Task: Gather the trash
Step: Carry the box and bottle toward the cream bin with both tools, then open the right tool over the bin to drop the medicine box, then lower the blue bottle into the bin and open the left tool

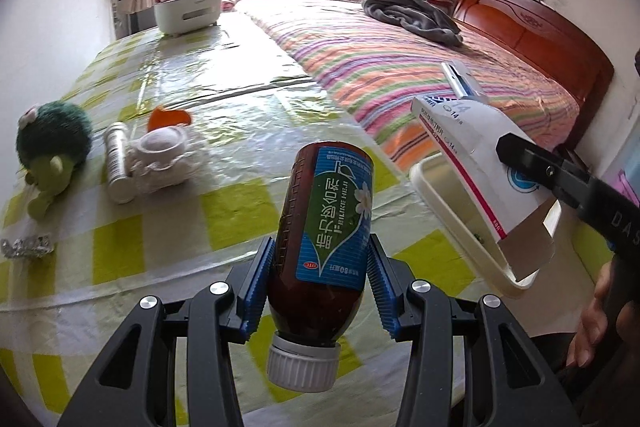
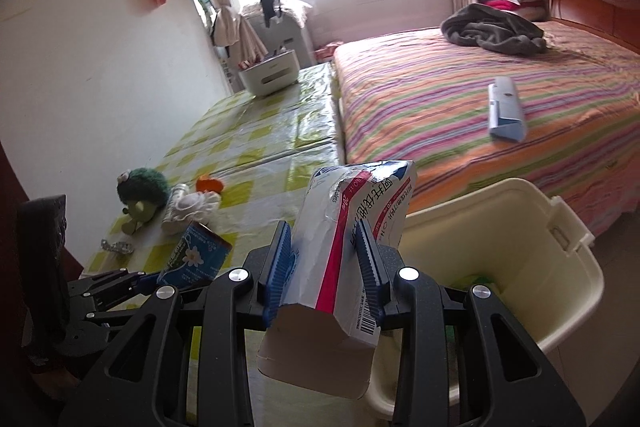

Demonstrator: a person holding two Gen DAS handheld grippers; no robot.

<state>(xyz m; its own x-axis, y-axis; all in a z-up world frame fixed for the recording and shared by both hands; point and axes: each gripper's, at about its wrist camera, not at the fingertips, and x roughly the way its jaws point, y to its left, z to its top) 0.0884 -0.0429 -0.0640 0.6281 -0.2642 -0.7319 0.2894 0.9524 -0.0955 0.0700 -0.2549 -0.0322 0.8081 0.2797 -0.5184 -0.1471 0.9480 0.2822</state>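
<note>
Presently listed: left gripper (image 1: 322,287), blue ribbed pads clamped on a brown medicine bottle (image 1: 326,227), white cap toward the camera, base tilted away, held above the checked table cover (image 1: 240,131). Right gripper (image 2: 326,267), pads pressed on a crumpled white-and-red medicine box (image 2: 352,219), open end flap toward the camera, held just beside the rim of a cream plastic bin (image 2: 556,291). On the table cover, well apart from both: green plush toy (image 1: 52,143), white tube (image 1: 118,163), white ruffled cup (image 1: 162,155), orange scrap (image 1: 168,117). Beyond: striped bed (image 2: 460,115) bearing a blue-grey folded box (image 2: 506,111) and a dark blanket (image 2: 492,31).
</note>
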